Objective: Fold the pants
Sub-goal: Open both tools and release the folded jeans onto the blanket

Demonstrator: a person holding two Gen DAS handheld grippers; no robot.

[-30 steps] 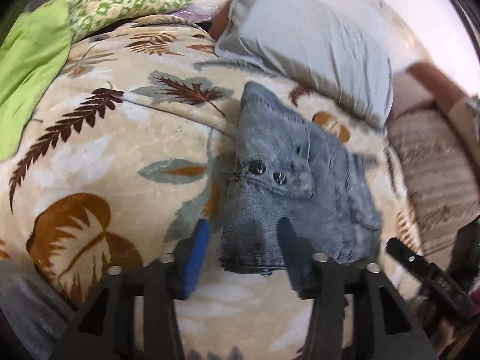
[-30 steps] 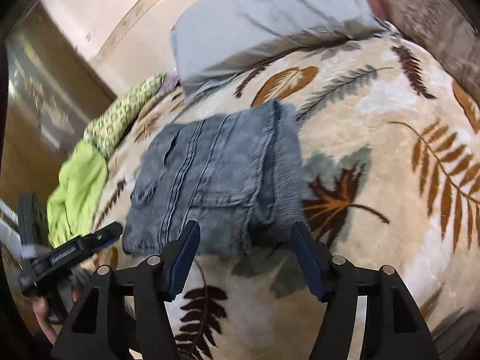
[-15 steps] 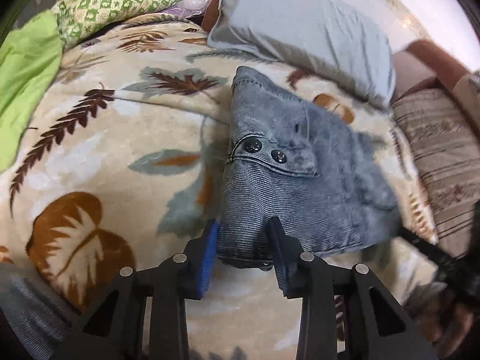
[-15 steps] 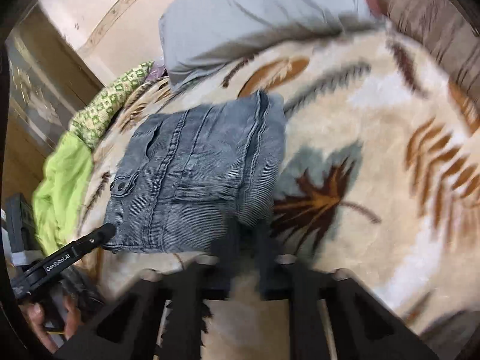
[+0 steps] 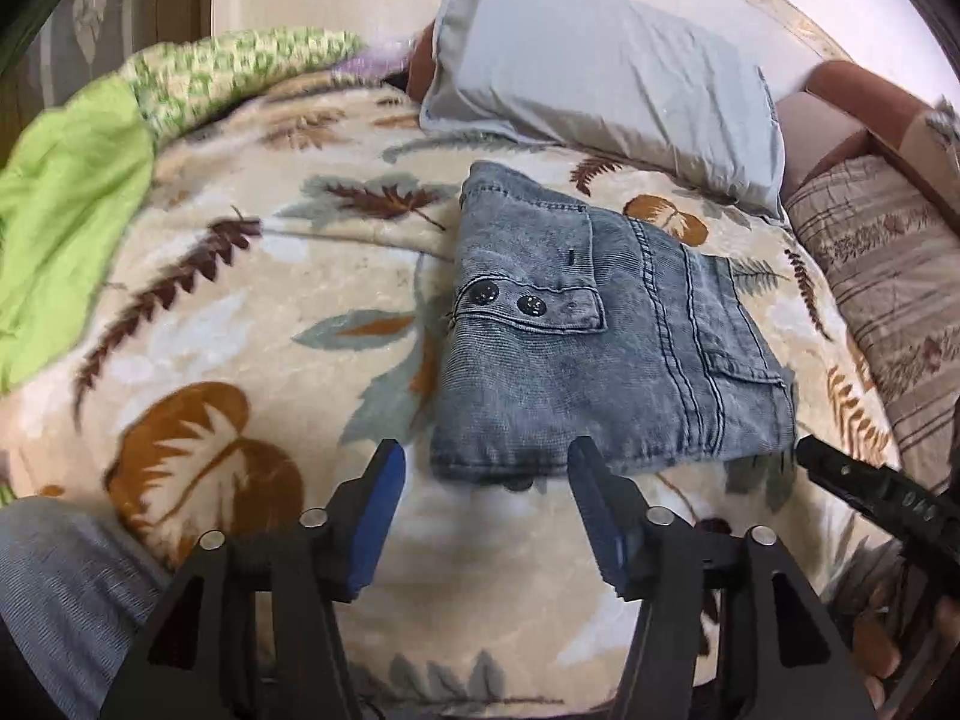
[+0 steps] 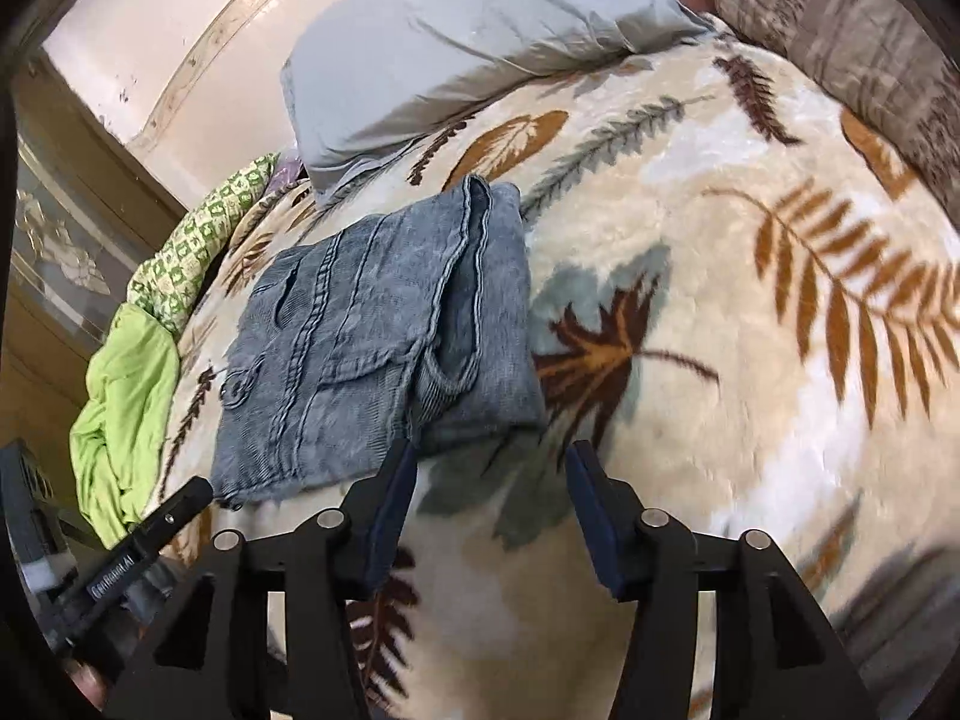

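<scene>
The grey-blue denim pants [image 5: 588, 336] lie folded into a compact rectangle on a cream blanket with a leaf print [image 5: 240, 324]. Two dark buttons show on their near left part. My left gripper [image 5: 486, 480] hovers at the bundle's near edge, jaws opening, nothing pressed between the blue pads. In the right wrist view the same pants [image 6: 384, 354] lie left of centre. My right gripper [image 6: 489, 480] stands just below their near right corner, jaws opening and bare. Each gripper's black body shows at the other view's edge.
A grey pillow [image 5: 606, 78] lies behind the pants. Green cloths [image 5: 66, 192] are heaped at the left of the bed. A striped cushion [image 5: 888, 288] sits at the right. A wooden cabinet [image 6: 54, 276] stands beyond the bed. A grey-trousered leg [image 5: 66, 588] is at bottom left.
Both grippers pinched the bundle's near edge half a second ago and have since spread apart and drawn back. The pants lie flat, released.
</scene>
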